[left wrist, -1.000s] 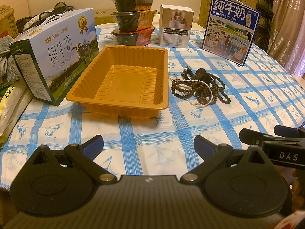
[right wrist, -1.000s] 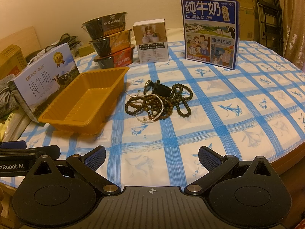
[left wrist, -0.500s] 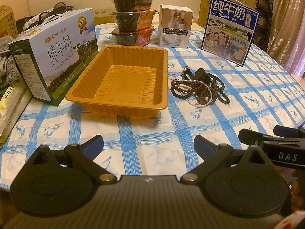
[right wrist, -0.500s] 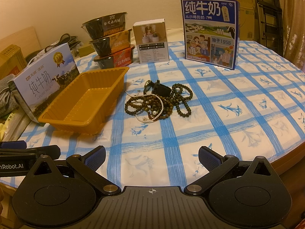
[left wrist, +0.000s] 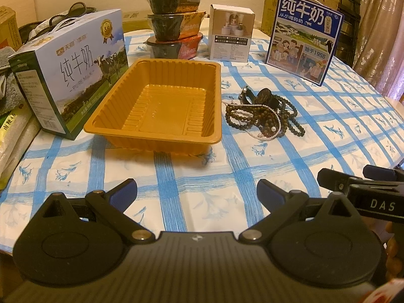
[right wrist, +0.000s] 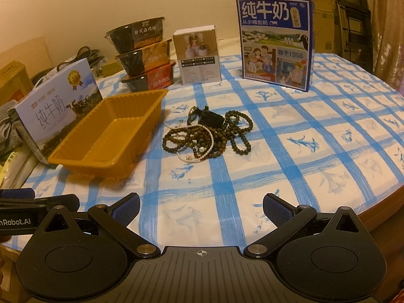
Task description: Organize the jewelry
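Observation:
A tangled pile of jewelry (left wrist: 262,115) (right wrist: 207,132) lies on the blue-checked tablecloth: dark bead strands, a thin pearl string and a black watch. Left of it stands an empty orange plastic tray (left wrist: 161,106) (right wrist: 111,131). My left gripper (left wrist: 197,194) is open near the table's front edge, in front of the tray, with nothing between its fingers. My right gripper (right wrist: 201,207) is open too, low at the front edge, facing the pile from a distance. Each gripper shows at the edge of the other's view.
A white milk carton box (left wrist: 68,68) lies left of the tray. Behind it are three stacked black bowls (left wrist: 174,20), a small white box (left wrist: 231,34) and an upright blue milk box (left wrist: 304,40). The round table's edge (right wrist: 373,202) curves at the right.

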Demonstrator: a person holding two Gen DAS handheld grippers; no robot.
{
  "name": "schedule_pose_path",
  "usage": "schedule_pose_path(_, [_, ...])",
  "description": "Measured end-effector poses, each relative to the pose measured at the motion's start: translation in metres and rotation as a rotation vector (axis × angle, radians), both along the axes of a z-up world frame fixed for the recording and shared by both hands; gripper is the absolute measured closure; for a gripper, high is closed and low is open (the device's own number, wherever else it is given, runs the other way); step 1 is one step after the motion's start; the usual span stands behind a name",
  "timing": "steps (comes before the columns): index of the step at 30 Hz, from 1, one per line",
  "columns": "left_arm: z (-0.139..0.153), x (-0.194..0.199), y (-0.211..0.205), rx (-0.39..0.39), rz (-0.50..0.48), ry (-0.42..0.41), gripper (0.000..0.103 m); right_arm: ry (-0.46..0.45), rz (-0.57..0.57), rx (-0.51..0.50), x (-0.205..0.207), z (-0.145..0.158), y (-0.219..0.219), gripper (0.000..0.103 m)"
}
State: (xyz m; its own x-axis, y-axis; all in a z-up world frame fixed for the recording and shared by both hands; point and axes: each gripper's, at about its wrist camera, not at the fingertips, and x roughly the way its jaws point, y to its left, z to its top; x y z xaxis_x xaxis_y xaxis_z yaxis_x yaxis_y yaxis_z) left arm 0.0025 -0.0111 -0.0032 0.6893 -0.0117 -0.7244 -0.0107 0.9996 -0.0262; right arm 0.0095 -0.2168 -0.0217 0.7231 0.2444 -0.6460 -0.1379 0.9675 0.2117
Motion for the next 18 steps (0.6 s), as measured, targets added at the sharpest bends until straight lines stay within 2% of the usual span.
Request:
schedule_pose_path(9, [-0.011, 0.011, 0.028, -0.056, 0.015, -0.014, 0.002, -0.022, -0.036, 0.055, 0.007, -0.016, -0.007, 0.000])
schedule_pose_path(12, [-0.018, 0.019, 0.045, -0.095, 0.044, -0.018, 0.003, -0.022, -0.033, 0.053, 0.012, -0.023, -0.004, 0.000])
schedule_pose_path(18, [-0.031, 0.035, 0.077, -0.091, 0.131, -0.075, 0.005, -0.011, -0.026, 0.044, 0.028, -0.039, 0.003, 0.000])
